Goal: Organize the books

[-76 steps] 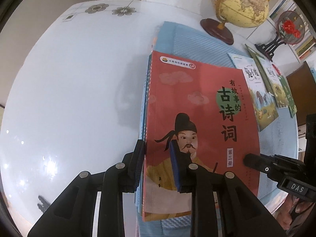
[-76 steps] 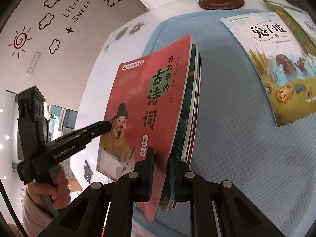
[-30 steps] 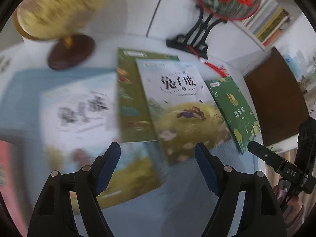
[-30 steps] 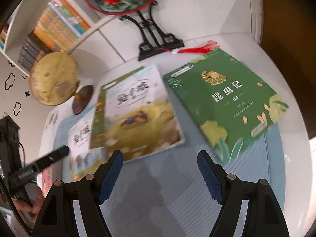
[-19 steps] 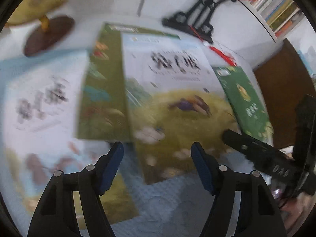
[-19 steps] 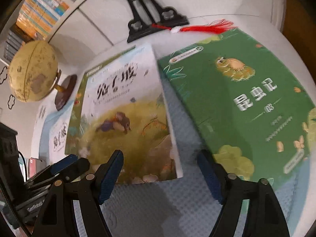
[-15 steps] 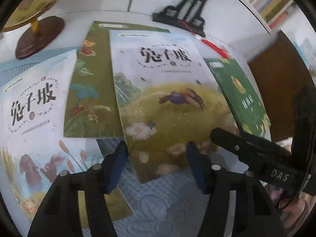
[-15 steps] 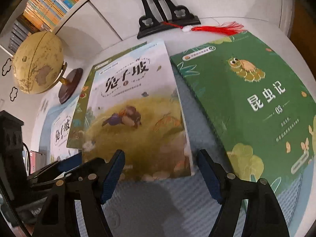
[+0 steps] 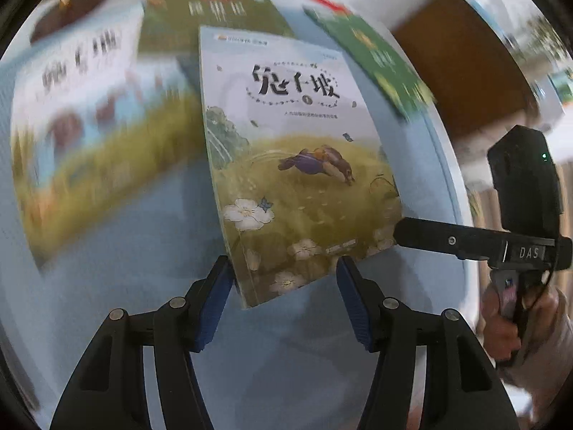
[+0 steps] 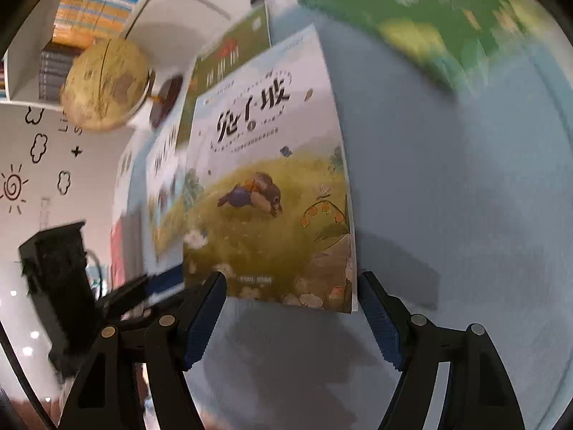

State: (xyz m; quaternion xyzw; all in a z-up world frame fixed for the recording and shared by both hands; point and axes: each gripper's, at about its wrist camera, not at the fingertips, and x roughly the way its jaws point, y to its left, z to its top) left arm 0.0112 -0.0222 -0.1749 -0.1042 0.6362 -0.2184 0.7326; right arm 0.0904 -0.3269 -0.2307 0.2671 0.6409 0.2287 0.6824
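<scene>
Both hand-held grippers, left and right, stand open and empty, flanking the rabbit picture book's near edge, apparently to grip it for stacking.

Your light is soft, even indoor light with no harsh glare. Both fisheye views bend hard toward black corners. In your left view the centre book stays sharp while the books beside it smear with motion blur. Your right view blurs the green book and the globe. Soft shadows fall on the blue mat below the gripper.
</scene>
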